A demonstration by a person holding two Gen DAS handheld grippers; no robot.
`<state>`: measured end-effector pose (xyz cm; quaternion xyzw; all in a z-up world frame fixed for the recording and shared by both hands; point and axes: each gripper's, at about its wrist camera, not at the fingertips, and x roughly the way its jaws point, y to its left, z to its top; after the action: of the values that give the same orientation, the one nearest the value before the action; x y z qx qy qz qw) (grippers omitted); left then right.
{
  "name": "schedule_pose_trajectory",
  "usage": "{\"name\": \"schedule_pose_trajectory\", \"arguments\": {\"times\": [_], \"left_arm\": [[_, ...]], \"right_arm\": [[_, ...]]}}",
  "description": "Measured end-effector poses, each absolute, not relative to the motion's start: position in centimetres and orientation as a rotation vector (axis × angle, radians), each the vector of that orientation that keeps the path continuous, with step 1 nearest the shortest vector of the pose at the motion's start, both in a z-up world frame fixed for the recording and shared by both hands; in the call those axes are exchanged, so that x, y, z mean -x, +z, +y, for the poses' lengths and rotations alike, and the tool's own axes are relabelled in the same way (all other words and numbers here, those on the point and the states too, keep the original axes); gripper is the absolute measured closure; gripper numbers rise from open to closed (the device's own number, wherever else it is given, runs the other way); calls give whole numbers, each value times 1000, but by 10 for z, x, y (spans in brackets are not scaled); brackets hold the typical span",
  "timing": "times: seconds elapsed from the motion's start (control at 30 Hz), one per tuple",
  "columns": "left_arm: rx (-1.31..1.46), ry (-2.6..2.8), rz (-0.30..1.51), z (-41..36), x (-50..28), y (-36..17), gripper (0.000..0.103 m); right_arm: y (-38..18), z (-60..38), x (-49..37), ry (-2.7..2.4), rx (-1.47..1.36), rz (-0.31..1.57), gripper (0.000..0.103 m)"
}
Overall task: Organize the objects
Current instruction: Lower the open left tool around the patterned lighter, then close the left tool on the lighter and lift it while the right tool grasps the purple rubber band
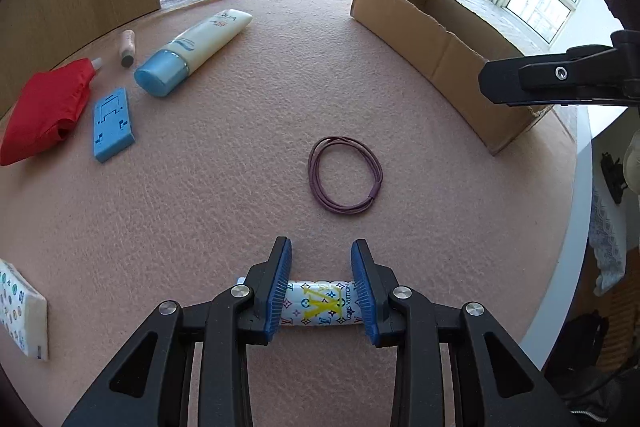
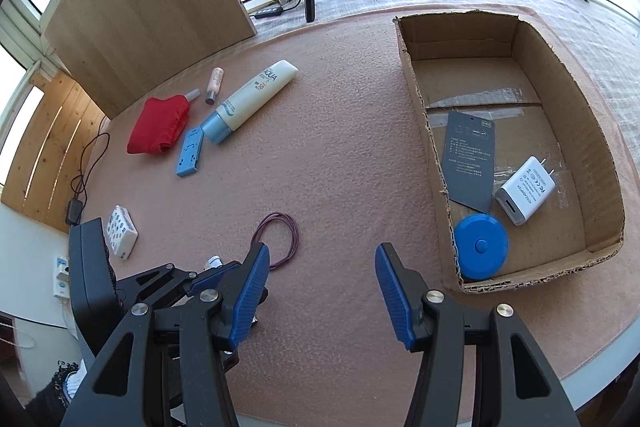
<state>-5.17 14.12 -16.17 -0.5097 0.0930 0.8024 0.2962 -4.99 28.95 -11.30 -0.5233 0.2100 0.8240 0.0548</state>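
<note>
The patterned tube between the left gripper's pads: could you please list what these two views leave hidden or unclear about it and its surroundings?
- Patterned tube, left wrist view: both ends hidden behind the left gripper pads; whether they press it cannot be told.
- Same tube, right wrist view: almost wholly hidden behind both grippers; only a white tip shows.
- Cardboard box, left wrist view: its near wall hides the contents.
- Patterned packet, left wrist view: cut off by the picture edge.

red cloth, purple loop, blue-capped tube.

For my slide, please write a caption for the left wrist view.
Left gripper straddles a small white monogram-printed tube on the pink felt mat, near a purple cord loop.
</note>
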Motion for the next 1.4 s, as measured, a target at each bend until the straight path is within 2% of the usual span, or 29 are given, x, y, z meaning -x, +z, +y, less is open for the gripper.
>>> {"name": "schedule_pose_trajectory", "arguments": {"times": [0.37, 0.67, 0.8, 0.87, 0.9, 1.13, 1.3, 1.4], "left_arm": [[1398, 2151, 55, 95, 35, -139, 69], [1496, 2084, -64, 96, 41, -162, 68], [1479, 2123, -38, 103, 51, -160, 59], [1487, 2125, -37, 110, 51, -159, 49], [1489, 2131, -17, 115, 50, -159, 47], [1474, 2215, 190, 142, 40, -158, 47], [1461, 2241, 257, 139, 35, -158, 48], [1447, 2290, 290, 134, 36, -158, 54]], "right_arm": [[-138, 265, 71, 2500, 1724, 580, 51], [-167, 266, 83, 2439, 1813, 578, 51], [-169, 271, 82, 2425, 1814, 587, 51], [-170, 273, 83, 2420, 1820, 586, 51], [-170, 273, 83, 2419, 1820, 584, 51], [-173, 273, 92, 2419, 1829, 567, 51], [-176, 267, 102, 2426, 1837, 523, 51], [-179, 261, 106, 2431, 1837, 475, 51]]}}
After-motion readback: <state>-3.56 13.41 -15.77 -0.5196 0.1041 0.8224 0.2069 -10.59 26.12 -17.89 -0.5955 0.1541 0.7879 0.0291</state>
